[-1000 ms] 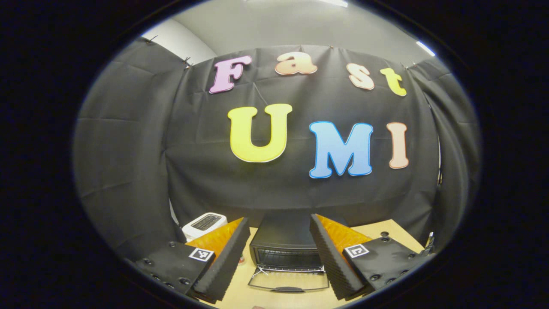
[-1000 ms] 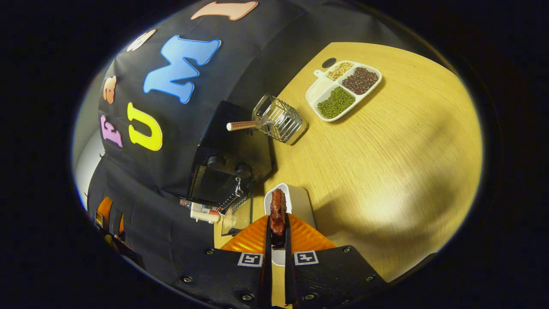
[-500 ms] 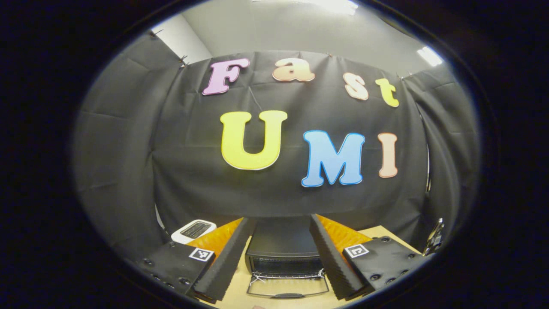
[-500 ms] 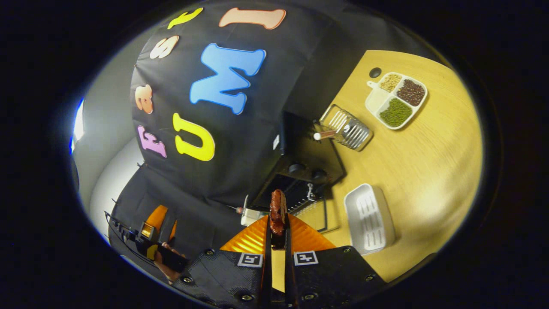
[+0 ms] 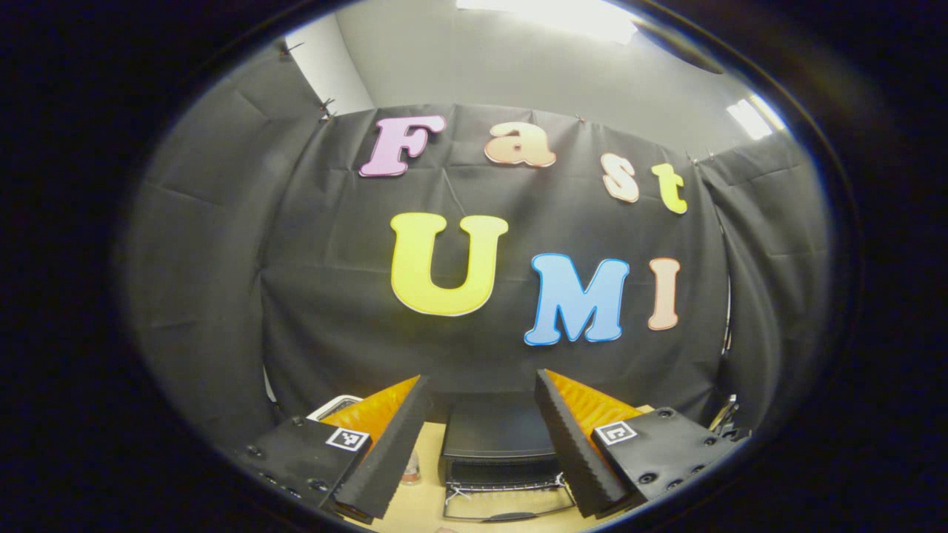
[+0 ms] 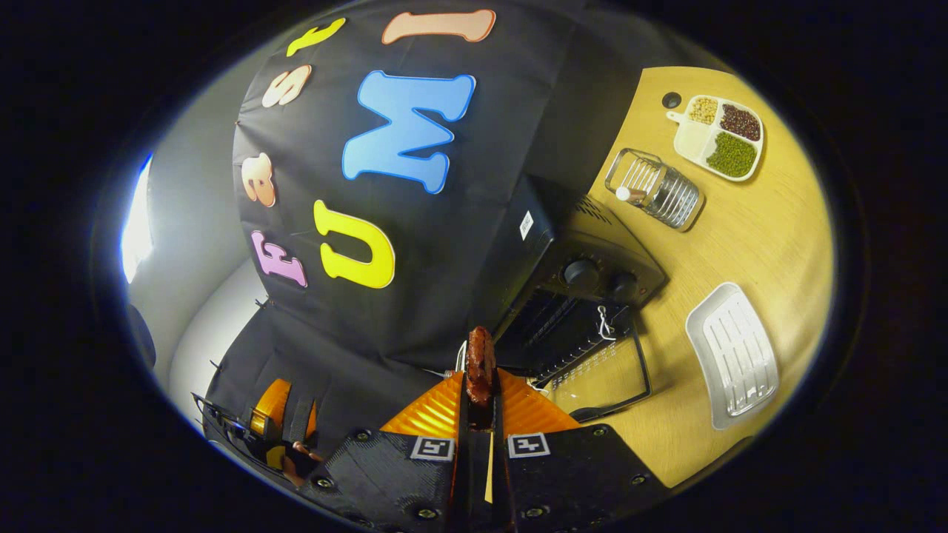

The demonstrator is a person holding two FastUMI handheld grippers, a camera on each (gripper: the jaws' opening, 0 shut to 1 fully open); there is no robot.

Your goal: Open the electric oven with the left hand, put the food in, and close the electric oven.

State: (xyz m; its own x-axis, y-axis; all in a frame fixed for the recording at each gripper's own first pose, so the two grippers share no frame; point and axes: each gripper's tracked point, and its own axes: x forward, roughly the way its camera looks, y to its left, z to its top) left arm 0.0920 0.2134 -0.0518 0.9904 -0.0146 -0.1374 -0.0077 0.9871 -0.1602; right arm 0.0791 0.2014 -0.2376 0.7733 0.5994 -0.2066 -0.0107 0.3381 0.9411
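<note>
Between the right gripper's (image 6: 480, 385) closed jaws, the food (image 6: 480, 364).

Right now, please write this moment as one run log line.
oven: door open | right gripper: shut on food | left gripper: open, empty | white tray: empty

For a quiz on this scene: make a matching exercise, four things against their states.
Things:
1. oven door
2. food piece
3. white ribbed tray
4. divided dish

States:
A. holds beans in separate compartments
B. pinched in the right claw
C. folded down, open
D. lying empty on the table

Pairs: 1-C, 2-B, 3-D, 4-A
</note>
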